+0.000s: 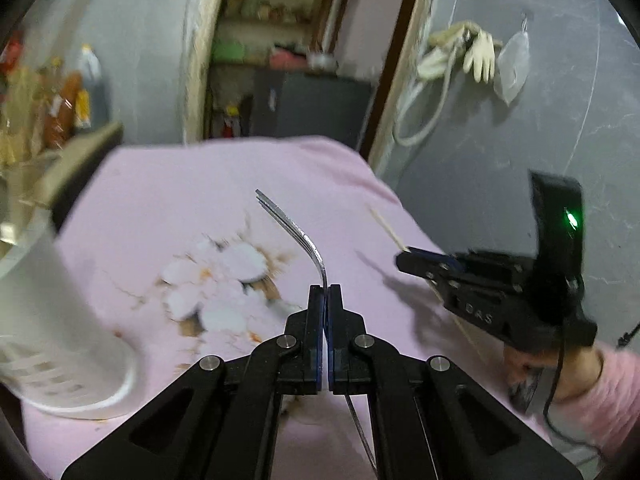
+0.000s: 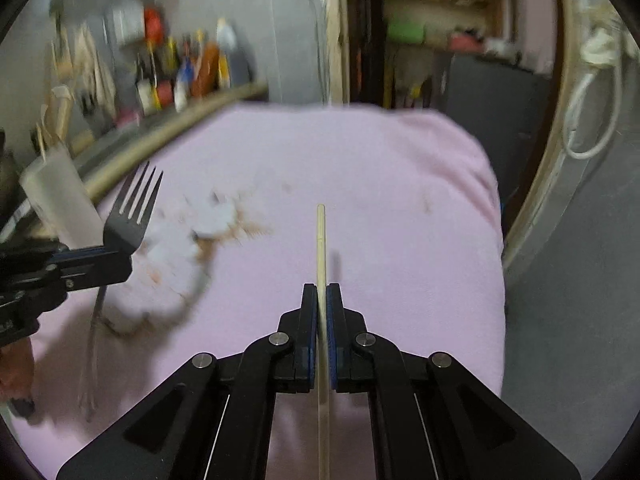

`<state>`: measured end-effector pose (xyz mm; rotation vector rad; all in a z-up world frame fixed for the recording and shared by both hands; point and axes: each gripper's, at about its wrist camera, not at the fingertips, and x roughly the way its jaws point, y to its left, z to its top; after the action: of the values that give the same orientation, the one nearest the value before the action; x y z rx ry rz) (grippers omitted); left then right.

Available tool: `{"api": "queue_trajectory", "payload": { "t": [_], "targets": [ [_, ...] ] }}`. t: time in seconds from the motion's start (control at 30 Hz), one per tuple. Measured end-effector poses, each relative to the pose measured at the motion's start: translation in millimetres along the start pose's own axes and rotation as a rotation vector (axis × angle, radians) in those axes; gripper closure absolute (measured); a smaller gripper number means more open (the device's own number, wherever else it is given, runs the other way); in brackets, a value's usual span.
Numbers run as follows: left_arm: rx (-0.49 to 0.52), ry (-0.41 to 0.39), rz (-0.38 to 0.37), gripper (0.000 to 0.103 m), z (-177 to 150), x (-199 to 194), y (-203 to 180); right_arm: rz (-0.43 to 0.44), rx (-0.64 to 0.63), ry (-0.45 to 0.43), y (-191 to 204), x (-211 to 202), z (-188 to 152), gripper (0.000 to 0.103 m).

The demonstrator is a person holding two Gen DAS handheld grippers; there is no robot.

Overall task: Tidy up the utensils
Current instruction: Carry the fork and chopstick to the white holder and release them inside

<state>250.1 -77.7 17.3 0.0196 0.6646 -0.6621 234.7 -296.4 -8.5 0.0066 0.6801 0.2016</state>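
Observation:
My left gripper [image 1: 325,289] is shut on a metal fork [image 1: 294,230], tines pointing up and away over the pink cloth [image 1: 192,184]. It shows in the right wrist view [image 2: 124,258] at the left, holding the fork [image 2: 138,204]. My right gripper [image 2: 322,288] is shut on a wooden chopstick [image 2: 321,236] that points forward. It shows in the left wrist view [image 1: 404,258] at the right with the chopstick [image 1: 386,226] sticking out. A white perforated utensil holder [image 1: 56,336] stands at the left; in the right wrist view the holder [image 2: 60,196] sits behind the fork.
The pink cloth [image 2: 380,184] has a floral print [image 1: 224,280] in the middle. A shelf with bottles [image 2: 188,68] runs along the far left. A doorway [image 1: 280,48] and a grey wall with hanging gloves [image 1: 476,52] lie beyond the table.

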Motion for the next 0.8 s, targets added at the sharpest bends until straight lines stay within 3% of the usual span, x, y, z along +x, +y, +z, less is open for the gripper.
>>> {"api": "queue_trajectory", "payload": {
  "t": [0.17,0.27,0.53,0.8],
  "targets": [
    [0.012,-0.152,0.068,0.103,-3,-34,-2,-0.075,-0.060,-0.308,36,-50,-5,0.100],
    [0.010,-0.228,0.106,0.103,-4,-51,2,-0.094,-0.099,-0.439,58,-71,-1,0.101],
    [0.015,-0.399,0.174,0.103,2,-98,17,-0.041,-0.180,-0.671,120,-95,24,0.101],
    [0.035,-0.509,0.277,0.103,18,-159,47,0.042,-0.170,-0.812,159,-105,54,0.100]
  ]
}}
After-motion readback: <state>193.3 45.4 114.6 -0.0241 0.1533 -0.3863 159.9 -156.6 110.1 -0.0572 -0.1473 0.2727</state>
